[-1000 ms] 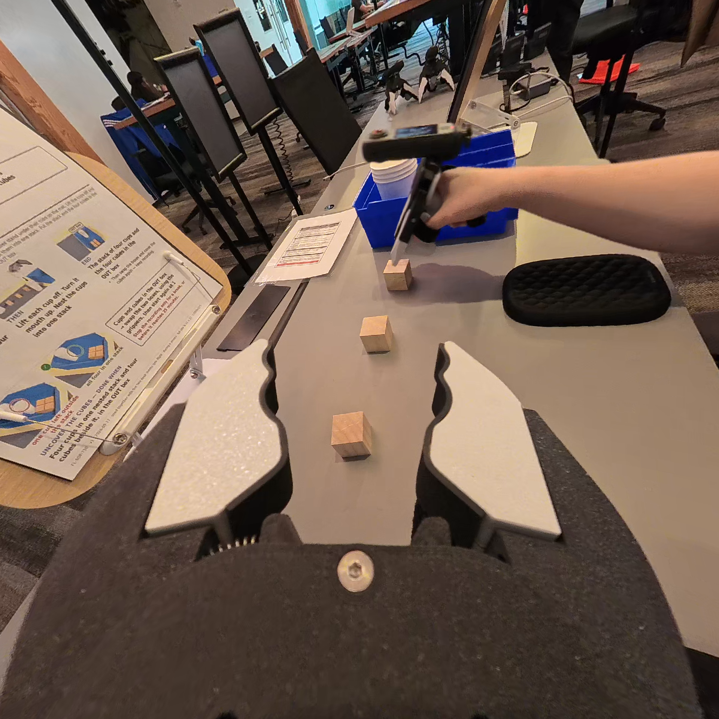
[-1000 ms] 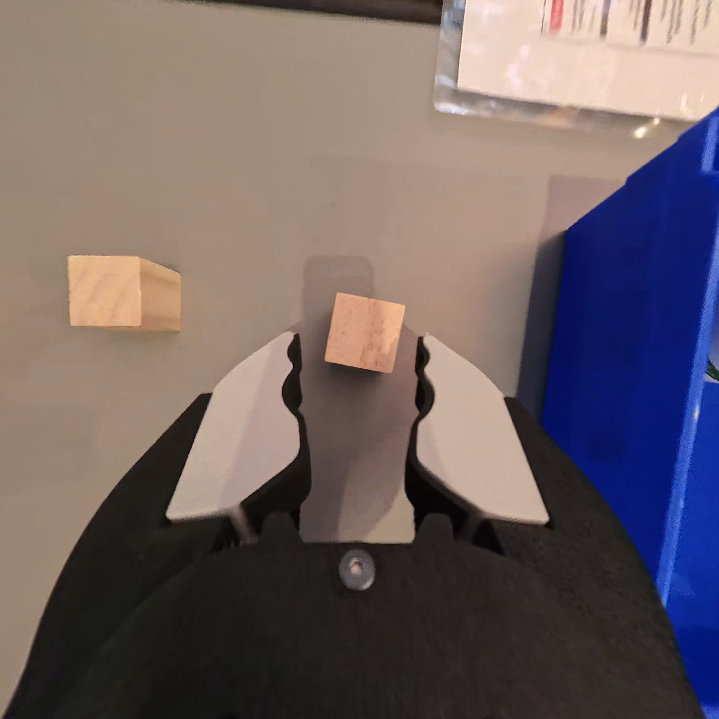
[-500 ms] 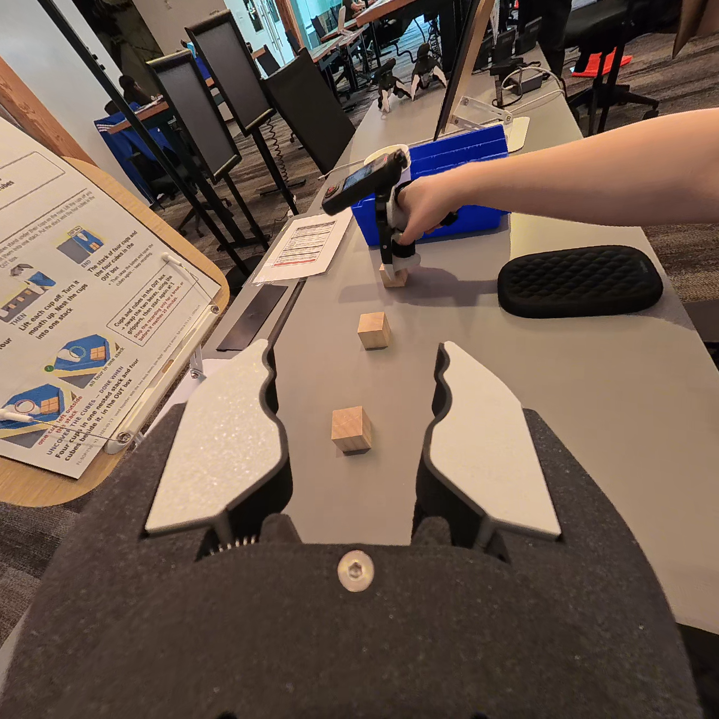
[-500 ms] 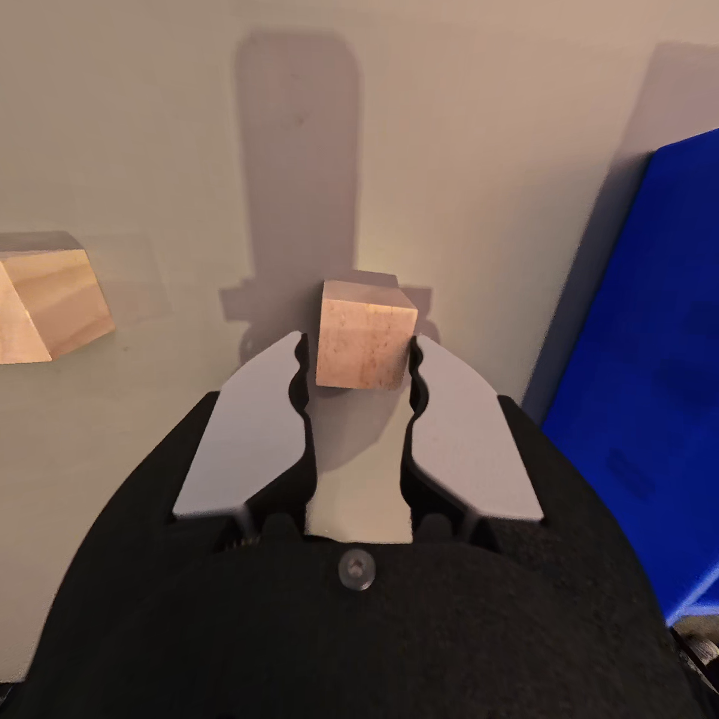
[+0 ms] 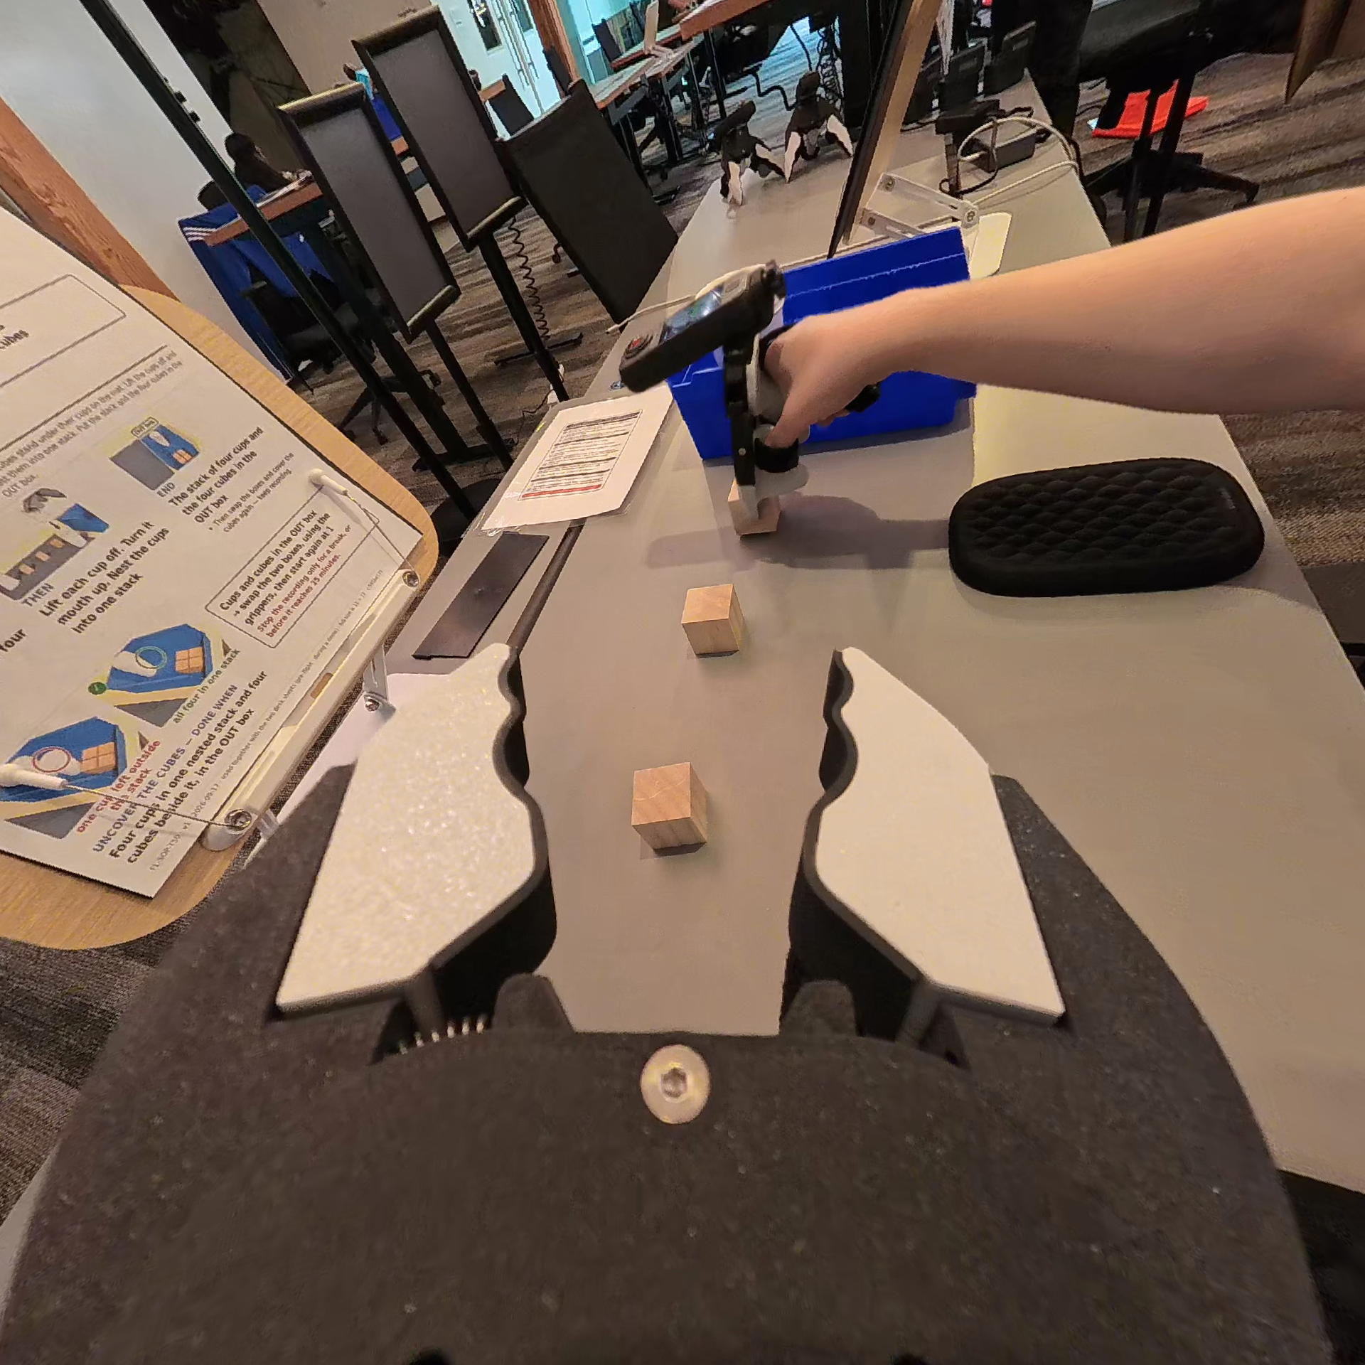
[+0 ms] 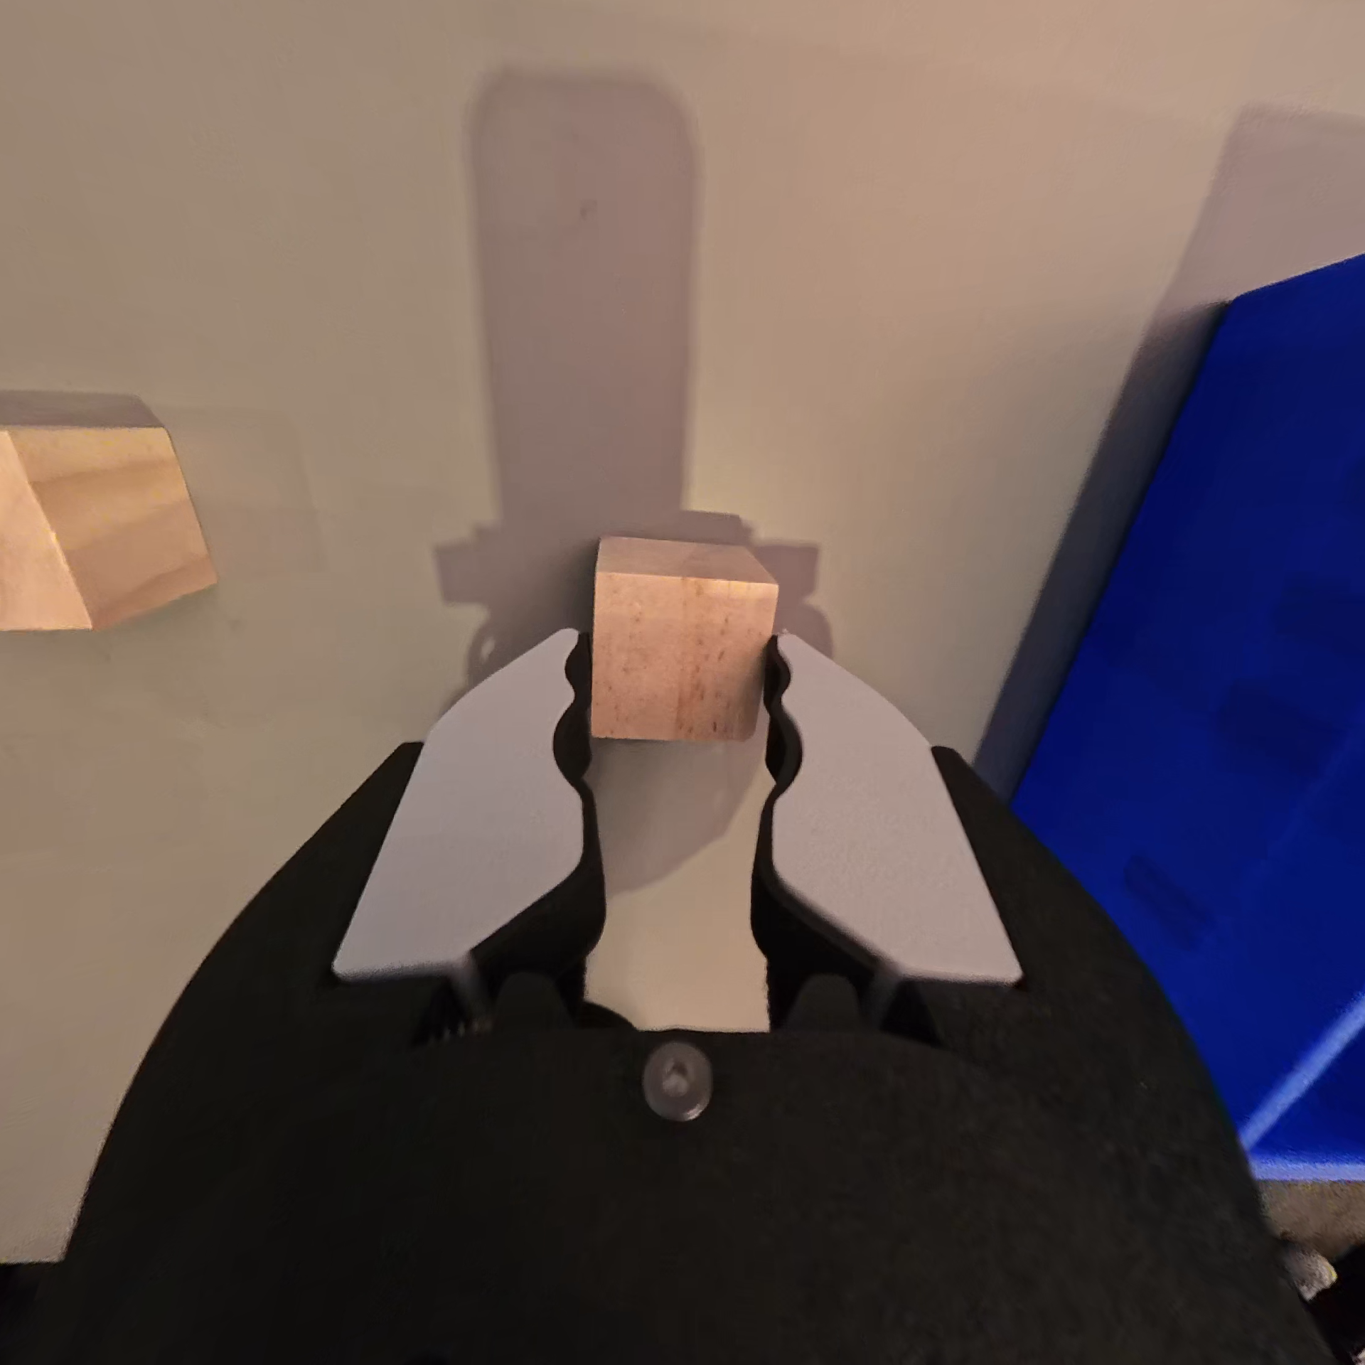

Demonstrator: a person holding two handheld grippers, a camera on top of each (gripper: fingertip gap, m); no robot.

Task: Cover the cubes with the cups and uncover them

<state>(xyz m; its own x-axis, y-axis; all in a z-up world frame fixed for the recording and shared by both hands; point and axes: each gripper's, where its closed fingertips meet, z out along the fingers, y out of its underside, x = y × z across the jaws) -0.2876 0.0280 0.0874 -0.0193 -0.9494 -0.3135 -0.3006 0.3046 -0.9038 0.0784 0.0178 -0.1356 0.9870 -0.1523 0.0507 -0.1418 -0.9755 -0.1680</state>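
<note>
Three wooden cubes stand in a row on the grey table (image 5: 1034,739). The near cube (image 5: 668,809) sits between the fingers of my left gripper (image 5: 672,665), which is open and empty. The middle cube (image 5: 711,619) stands free; it also shows in the right wrist view (image 6: 111,524). My right gripper (image 6: 679,642) points down at the table, its fingertips pressed on both sides of the far cube (image 6: 683,591). In the left wrist view the right gripper (image 5: 753,495) holds the far cube (image 5: 757,521) at table level. No cup is clearly visible.
A blue bin (image 5: 871,295) stands just behind the far cube, its wall close on the right in the right wrist view (image 6: 1219,665). A black padded mat (image 5: 1104,524) lies right. A printed sheet (image 5: 583,458) and an instruction board (image 5: 148,591) are left.
My right gripper came down over the far cube and its fingers closed against the cube's sides. My left gripper stayed open over the near cube.
</note>
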